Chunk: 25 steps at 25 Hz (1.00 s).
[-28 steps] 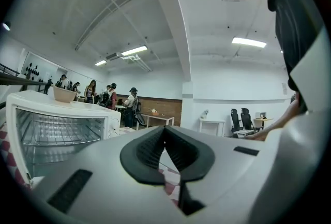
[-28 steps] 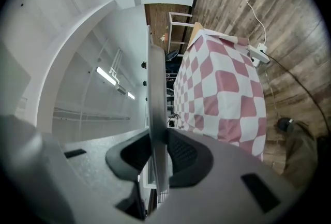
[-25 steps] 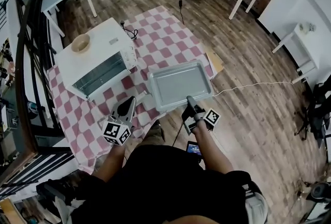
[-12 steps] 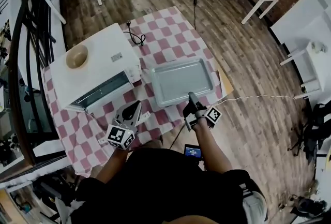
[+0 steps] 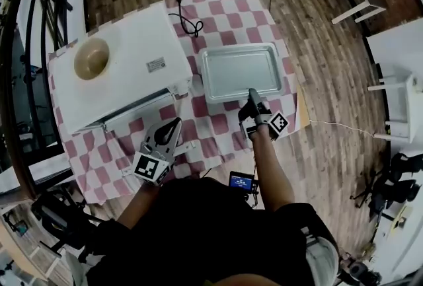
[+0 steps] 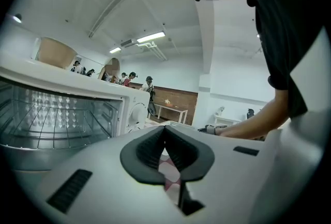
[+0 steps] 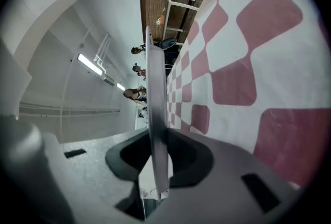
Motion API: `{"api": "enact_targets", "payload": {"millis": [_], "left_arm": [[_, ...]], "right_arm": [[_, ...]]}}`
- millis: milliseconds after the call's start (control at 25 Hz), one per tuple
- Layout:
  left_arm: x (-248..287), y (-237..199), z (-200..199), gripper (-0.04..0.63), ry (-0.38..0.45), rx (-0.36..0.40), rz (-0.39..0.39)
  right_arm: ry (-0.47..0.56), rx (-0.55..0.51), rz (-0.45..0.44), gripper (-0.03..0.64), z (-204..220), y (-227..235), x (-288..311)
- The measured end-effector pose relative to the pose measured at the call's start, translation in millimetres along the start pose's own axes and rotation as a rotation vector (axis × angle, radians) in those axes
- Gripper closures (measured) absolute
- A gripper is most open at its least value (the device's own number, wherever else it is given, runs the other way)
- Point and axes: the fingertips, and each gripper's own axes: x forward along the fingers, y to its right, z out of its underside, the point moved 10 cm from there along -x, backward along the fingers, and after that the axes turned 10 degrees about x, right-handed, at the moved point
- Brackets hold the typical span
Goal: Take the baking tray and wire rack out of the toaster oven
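Grey sheet-metal baking tray [image 5: 241, 72]: it has shifted farther from the person over the last second and is now fully over the red-and-white checked cloth [image 5: 218, 125], just beside the white toaster oven [image 5: 132, 80]. The right gripper [image 5: 253, 101] is clamped on its near rim. Contact with the cloth cannot be confirmed. Judgement: tray removal is near complete.

The tray is empty. The wire rack [image 6: 41, 119] remains inside the oven. The left gripper [image 5: 170, 129] is closed on nothing, near the oven front. The beige bowl [image 5: 91, 59] on the oven top looks empty.
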Motion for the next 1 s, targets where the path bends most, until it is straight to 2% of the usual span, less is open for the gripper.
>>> {"api": "enact_targets", "payload": {"millis": [200, 520, 1000], "left_arm": [[6, -6, 15, 0.603, -0.039, -0.001, -0.024], [7, -2, 23, 0.603, -0.036, -0.004, -0.020], [-1, 3, 27, 0.603, -0.050, 0.010, -0.025]], "right_arm": [[-0.024, -0.009, 0.024, 0.537, -15, 5, 45], [-0.037, -0.001, 0.053, 0.536, -32, 18, 91], [-0.026, 0.008, 0.116, 0.537, -48, 25, 107]]}}
